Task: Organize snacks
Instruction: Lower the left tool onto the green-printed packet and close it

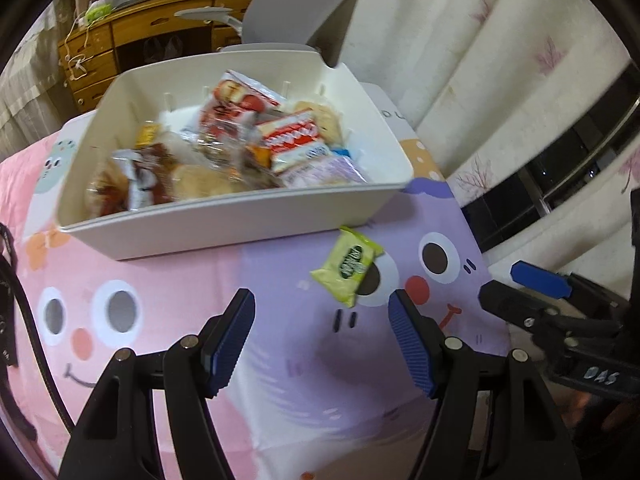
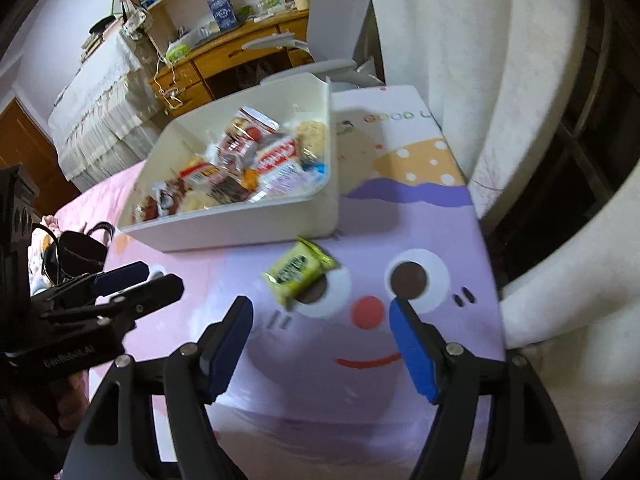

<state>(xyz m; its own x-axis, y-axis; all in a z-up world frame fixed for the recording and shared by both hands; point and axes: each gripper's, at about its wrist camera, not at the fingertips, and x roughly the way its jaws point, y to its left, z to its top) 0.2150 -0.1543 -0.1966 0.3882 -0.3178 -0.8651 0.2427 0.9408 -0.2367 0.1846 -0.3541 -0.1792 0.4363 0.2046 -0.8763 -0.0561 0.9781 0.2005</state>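
Note:
A white plastic bin [image 1: 224, 228] [image 2: 240, 228] sits on the cartoon tablecloth, filled with several wrapped snacks [image 1: 256, 148] [image 2: 256, 164]. One green snack packet [image 1: 347, 266] [image 2: 298, 272] lies on the cloth just in front of the bin's near right corner. My left gripper [image 1: 322, 320] is open and empty, a little short of the packet. My right gripper [image 2: 320, 326] is open and empty, just short of the packet. The right gripper also shows at the right edge of the left wrist view [image 1: 520, 284], and the left gripper at the left of the right wrist view [image 2: 132, 284].
The pink and purple tablecloth [image 1: 280, 340] [image 2: 360, 360] covers the table. A white curtain [image 1: 480, 60] [image 2: 480, 80] hangs close on the right. A grey chair [image 1: 296, 4] [image 2: 336, 28] and a wooden desk [image 1: 132, 32] [image 2: 224, 56] stand behind the bin.

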